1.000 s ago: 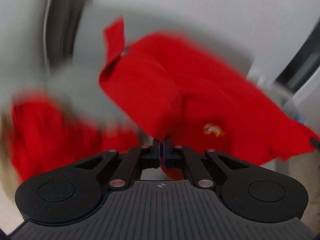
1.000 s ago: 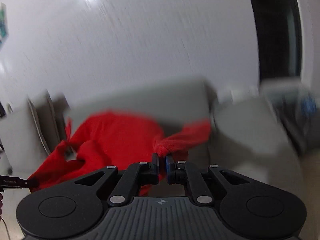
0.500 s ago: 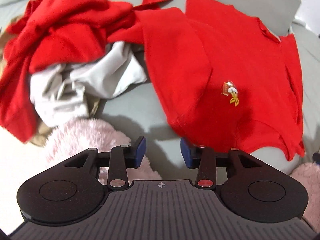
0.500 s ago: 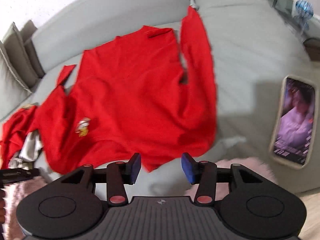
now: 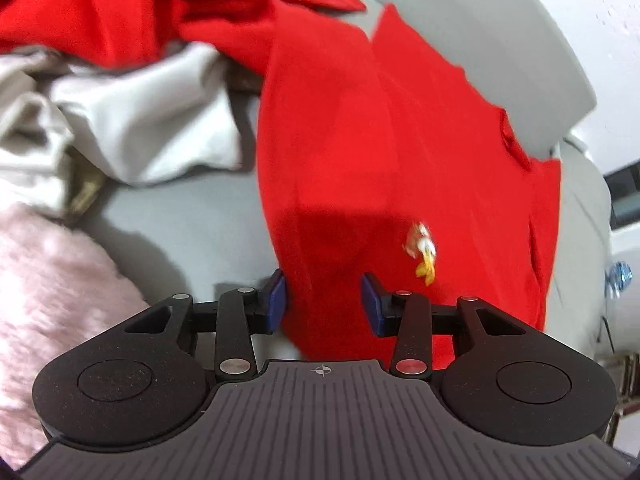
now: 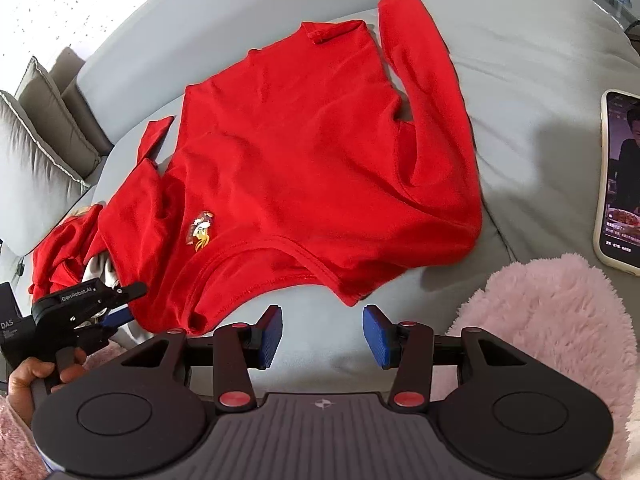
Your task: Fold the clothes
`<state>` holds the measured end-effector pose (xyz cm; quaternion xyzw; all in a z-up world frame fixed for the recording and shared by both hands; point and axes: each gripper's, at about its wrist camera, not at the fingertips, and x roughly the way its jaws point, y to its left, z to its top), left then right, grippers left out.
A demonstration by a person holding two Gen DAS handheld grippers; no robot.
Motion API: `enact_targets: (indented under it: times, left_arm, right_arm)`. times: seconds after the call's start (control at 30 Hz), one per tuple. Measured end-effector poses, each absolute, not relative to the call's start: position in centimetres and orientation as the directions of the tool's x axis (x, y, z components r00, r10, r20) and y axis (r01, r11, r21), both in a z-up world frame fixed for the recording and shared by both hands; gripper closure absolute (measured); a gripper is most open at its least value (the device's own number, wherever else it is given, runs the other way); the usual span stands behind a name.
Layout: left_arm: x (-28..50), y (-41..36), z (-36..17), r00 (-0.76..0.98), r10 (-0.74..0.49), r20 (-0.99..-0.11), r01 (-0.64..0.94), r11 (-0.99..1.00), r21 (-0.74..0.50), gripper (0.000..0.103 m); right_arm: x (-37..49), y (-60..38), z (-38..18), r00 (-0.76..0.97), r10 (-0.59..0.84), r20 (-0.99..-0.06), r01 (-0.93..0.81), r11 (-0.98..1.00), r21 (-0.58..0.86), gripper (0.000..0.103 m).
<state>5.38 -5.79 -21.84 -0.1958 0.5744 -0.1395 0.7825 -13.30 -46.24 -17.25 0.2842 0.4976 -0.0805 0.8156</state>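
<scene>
A red long-sleeved shirt (image 6: 296, 176) with a small cartoon badge (image 6: 200, 230) lies spread on the grey sofa, neckline toward me. It also fills the left wrist view (image 5: 380, 168). My left gripper (image 5: 322, 304) is open, its jaws either side of the shirt's near edge without gripping it; it shows in the right wrist view (image 6: 108, 312) at the shirt's left shoulder. My right gripper (image 6: 322, 336) is open and empty over bare cushion just in front of the neckline.
A heap of red clothes (image 5: 120, 12) and a white garment (image 5: 132, 120) lies left of the shirt. A pink fluffy cloth (image 6: 556, 344) sits at the front. A phone (image 6: 620, 184) with a lit screen lies on the right. Grey cushions (image 6: 36, 136) stand at the back left.
A second ago both grippers were shut on the red shirt, holding it up in the air. They laid it on the sofa and opened; the left has since moved in over the shirt's edge.
</scene>
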Motion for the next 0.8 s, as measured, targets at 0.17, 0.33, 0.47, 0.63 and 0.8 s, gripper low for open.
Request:
enact_targets:
  times: [0.17,0.33,0.47,0.63,0.8]
  left_arm:
    - [4.6,-5.4,-21.9,0.284,-0.426,-0.859,0.002,0.896,-0.444,0.062]
    - [5.0,-6.0,-22.9,0.305,-0.414,-0.858,0.055,0.907,-0.418,0.074]
    - [4.5,-7.6,-22.3,0.235,-0.471,-0.850,0.167,0.881,-0.443,0.077]
    - [4.0,-7.7,-19.9,0.238,-0.464,-0.853,0.116,0.886,-0.450,0.101]
    - [5.2,-4.8,-15.1,0.274,-0.569,-0.776,-0.077,0.791,-0.607,0.101]
  right_arm:
    - [-13.1,-46.2,-17.8,0.490,0.157,-0.858,0.418,0.821,0.389,0.057]
    - [-13.5,-46.4,-18.4,0.492,0.167,-0.854,0.431,0.806,0.406,0.057]
    - [-14.1,-46.9,-18.7,0.501,0.162,-0.850,0.451,0.790,0.416,0.057]
    - [-15.1,-47.9,-19.0,0.517,0.125,-0.847,0.500,0.759,0.417,0.057]
    - [-15.8,-50.1,-19.4,0.553,0.134,-0.822,0.573,0.656,0.492,0.052]
